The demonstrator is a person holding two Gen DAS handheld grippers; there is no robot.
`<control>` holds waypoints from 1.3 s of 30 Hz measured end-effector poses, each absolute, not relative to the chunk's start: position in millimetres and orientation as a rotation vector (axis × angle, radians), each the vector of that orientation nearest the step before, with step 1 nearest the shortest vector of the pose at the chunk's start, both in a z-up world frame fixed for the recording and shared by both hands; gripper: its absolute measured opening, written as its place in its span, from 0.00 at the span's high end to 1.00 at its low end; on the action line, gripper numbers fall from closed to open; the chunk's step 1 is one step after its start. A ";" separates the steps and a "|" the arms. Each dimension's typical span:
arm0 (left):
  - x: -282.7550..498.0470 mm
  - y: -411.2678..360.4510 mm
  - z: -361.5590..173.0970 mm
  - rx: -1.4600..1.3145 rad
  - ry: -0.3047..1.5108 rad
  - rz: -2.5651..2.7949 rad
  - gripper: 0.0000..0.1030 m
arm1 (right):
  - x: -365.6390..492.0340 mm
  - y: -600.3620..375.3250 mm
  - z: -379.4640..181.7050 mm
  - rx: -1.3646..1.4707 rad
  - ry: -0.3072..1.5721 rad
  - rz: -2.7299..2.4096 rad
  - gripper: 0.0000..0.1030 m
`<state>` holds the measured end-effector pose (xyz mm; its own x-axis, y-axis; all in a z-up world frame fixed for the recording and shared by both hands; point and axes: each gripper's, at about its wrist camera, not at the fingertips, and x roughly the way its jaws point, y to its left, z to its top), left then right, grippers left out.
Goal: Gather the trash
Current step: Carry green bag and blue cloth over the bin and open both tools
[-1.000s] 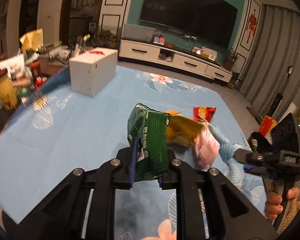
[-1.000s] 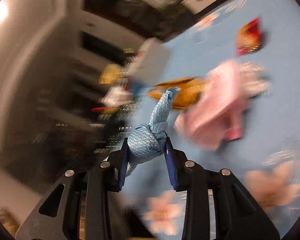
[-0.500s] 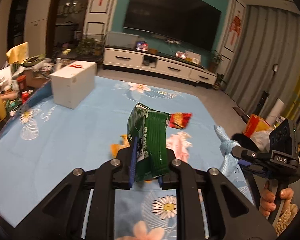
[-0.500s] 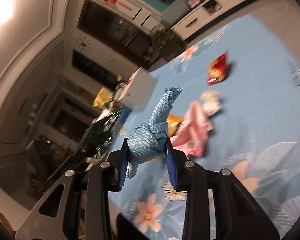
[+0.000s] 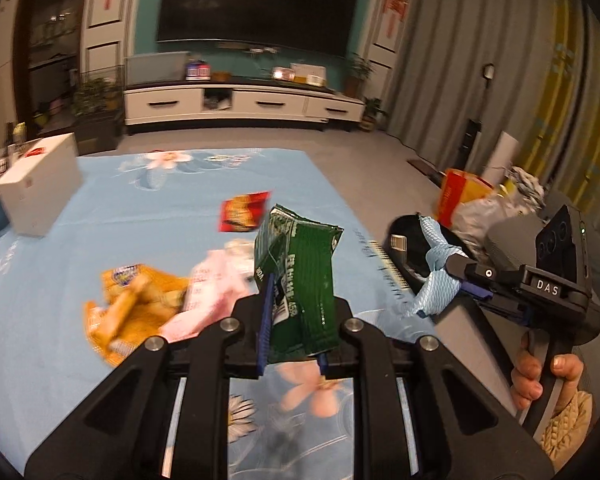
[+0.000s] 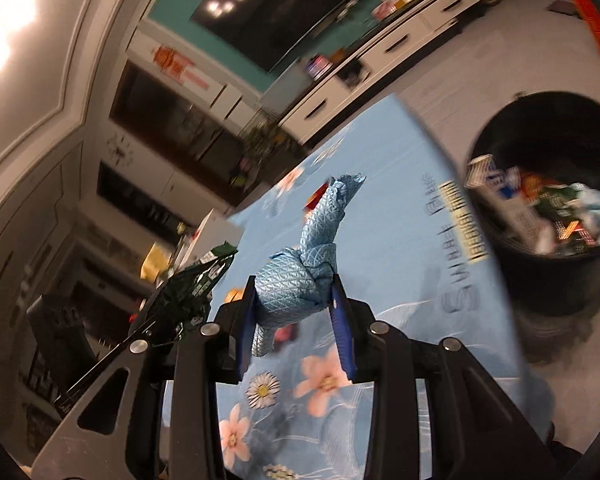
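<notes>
Holding two bits of trash at once right now, so we're somewhere mid-haul: the left gripper [image 5: 290, 322] is pinching a crumpled green snack bag [image 5: 300, 276] that sticks up between its blue pads, and the right gripper [image 6: 296, 312] is clamped on a knotted light-blue cloth [image 6: 304, 276], both lifted clear above the blue flowered tablecloth [image 5: 140, 208]. Neither piece is in the bin yet, but the black trash bin [image 6: 540, 264] sits on the floor just off the table's edge, and in the right wrist view it already has a pile of wrappers in it, so we'd guess a good part of the job is done. What's left on the cloth, as far as we can see: an orange snack bag [image 5: 132, 304], a pink wrapper [image 5: 212, 296] touching it, and a red packet [image 5: 242, 212] a bit further out. A white box [image 5: 40, 184] sits near the far left edge; no idea if that counts as trash. Hard to make out: both views are smeared with motion blur, so printing on the wrappers is unreadable, the pink wrapper is partly hidden behind the left gripper, and the bin's contents are a jumble we can't sort. Only the fingers of the person's right hand [image 5: 540, 372] show around the handle.
</notes>
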<state>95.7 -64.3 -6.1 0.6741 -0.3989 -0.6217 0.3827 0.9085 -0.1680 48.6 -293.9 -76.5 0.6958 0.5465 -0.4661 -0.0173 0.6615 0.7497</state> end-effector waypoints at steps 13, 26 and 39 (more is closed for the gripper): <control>129.8 -202.2 -25.9 0.021 0.776 -0.700 0.81 | 3.9 -413.7 -102.6 0.824 0.627 0.005 0.66; 168.0 -328.8 -69.9 0.169 0.849 -0.802 0.76 | 30.1 -446.2 -129.3 0.688 0.685 -0.209 0.64; 181.4 -333.7 -92.0 0.161 0.874 -0.774 0.35 | 43.2 -467.6 -145.6 0.749 0.711 -0.225 0.36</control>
<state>181.4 -333.7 -92.0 0.3944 -0.5439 -0.7407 0.6694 0.7223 -0.1740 43.2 -467.6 -145.6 0.7472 0.0570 -0.6621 0.4275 0.7216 0.5445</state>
